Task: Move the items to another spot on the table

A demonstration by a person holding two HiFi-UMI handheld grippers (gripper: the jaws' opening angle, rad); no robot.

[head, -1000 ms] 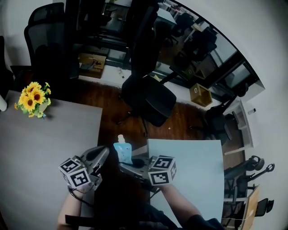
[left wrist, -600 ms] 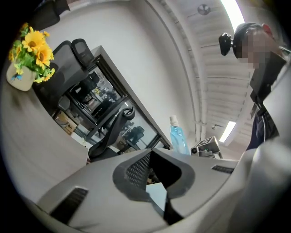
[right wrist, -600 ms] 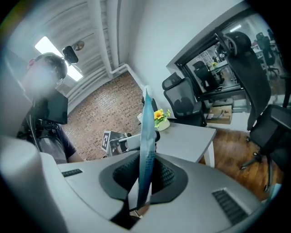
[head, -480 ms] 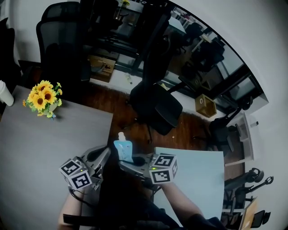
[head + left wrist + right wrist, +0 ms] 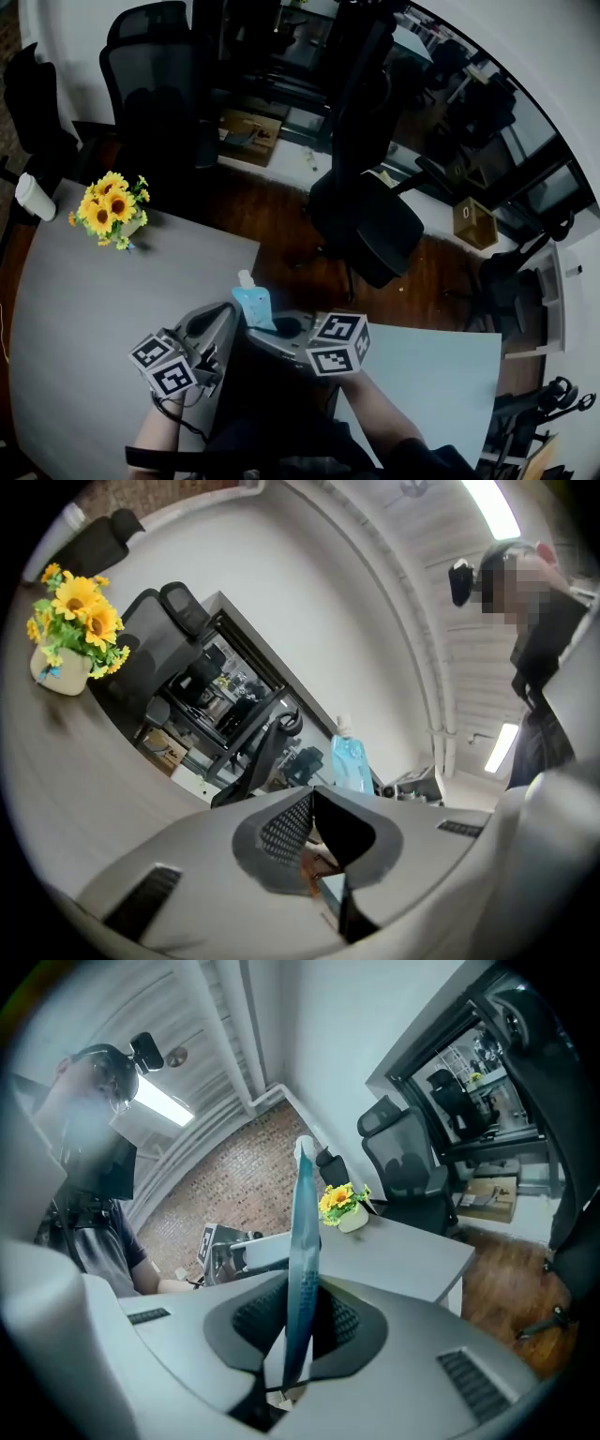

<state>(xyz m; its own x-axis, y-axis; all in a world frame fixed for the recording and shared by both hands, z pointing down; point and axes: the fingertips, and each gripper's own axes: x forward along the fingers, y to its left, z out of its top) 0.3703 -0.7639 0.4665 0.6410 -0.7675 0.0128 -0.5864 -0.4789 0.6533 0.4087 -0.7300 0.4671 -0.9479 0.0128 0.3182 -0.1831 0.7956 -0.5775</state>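
**Observer:** What is in your tongs?

**Me:** The right tongs (image 5: pixel 300 1312) are clamped on a flat blue pouch with a white screw cap (image 5: pixel 253 309). I have it by the bottom edge and it stands upright, cap on top. The left tongs (image 5: pixel 312 794) are pressed shut with nothing between them, and they hang just beside the pouch without touching it.

**Observer:** Where is the pouch relative to the tables?

**Me:** It is in the air, resting on no surface. From the head view it sits over the gap between the grey table (image 5: pixel 94 300) on my left and the pale blue-white table (image 5: pixel 441 375) on my right.

**Observer:** How far along is the task?

**Me:** I judge it about mid-carry. The pouch is off the surface but not yet set down, so placing and releasing it remain.

**Observer:** Are there other items?

**Me:** A small pot of yellow sunflowers (image 5: pixel 108 208) stands near the grey table's far corner, with a white cylinder (image 5: pixel 36 197) beside it at the edge. Neither is near my tongs, and I cannot tell whether they also need shifting.
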